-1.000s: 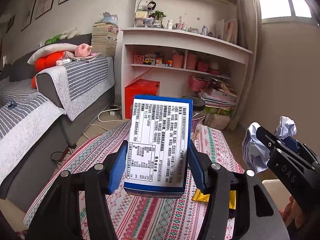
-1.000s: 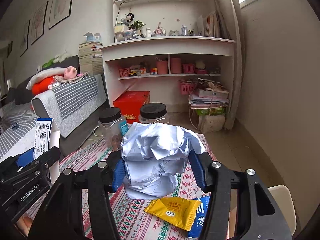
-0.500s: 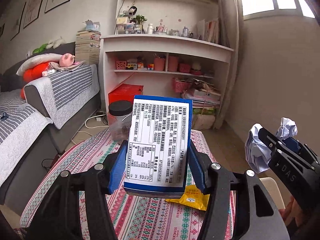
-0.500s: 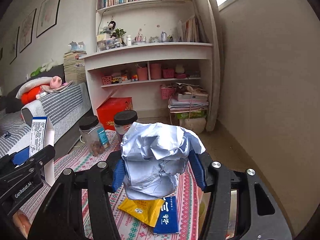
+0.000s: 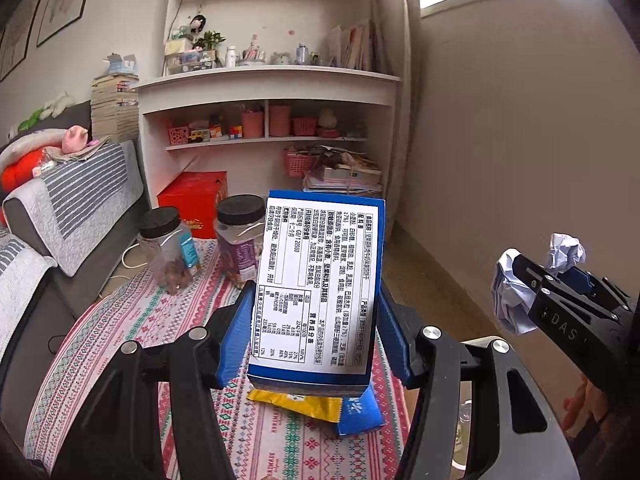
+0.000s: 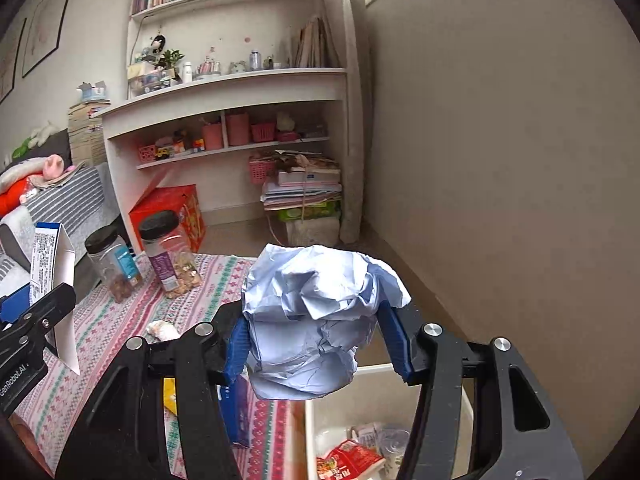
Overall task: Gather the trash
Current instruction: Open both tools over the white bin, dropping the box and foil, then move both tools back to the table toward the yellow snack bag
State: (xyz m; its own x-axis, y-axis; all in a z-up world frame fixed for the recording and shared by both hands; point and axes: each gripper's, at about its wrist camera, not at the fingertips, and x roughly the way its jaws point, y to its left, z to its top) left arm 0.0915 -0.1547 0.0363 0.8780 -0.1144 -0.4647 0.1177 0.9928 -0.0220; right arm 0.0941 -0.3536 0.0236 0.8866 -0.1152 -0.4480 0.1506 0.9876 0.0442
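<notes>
Item one: a crumpled ball of pale blue paper (image 6: 316,320), gripped in my right tongs (image 6: 320,344). The blue pads press into both its flanks, the jaws standing partly apart because the wad is bulky; it bulges above and below them. I hold it high, just above the near corner of the white plastic waste bin (image 6: 384,376), which I judge to be its destination. The bin already holds a red snack wrapper (image 6: 348,460) and some clear plastic.

Item two: a blue-and-white cardboard food box (image 5: 316,300) with a printed nutrition panel, upright in my left tongs (image 5: 312,336). The pads clamp its narrow sides at a middling width, low on the carton, so most of it stands clear above the jaws. It hangs over the table, well left of the bin, presumably awaiting its turn.

Item three, uncollected: a yellow foil sachet (image 5: 296,402) and a flat blue packet (image 5: 356,412), overlapping on the red-and-white patterned tablecloth (image 5: 132,340) directly beneath the box. A small pale scrap (image 6: 162,330) lies further along the cloth.

Not trash, by my reckoning: two clear plastic jars with black lids (image 5: 168,252), part full of snacks, at the table's far end. Beyond them, a red carton (image 5: 192,200) on the floor and white shelving (image 5: 268,92).
</notes>
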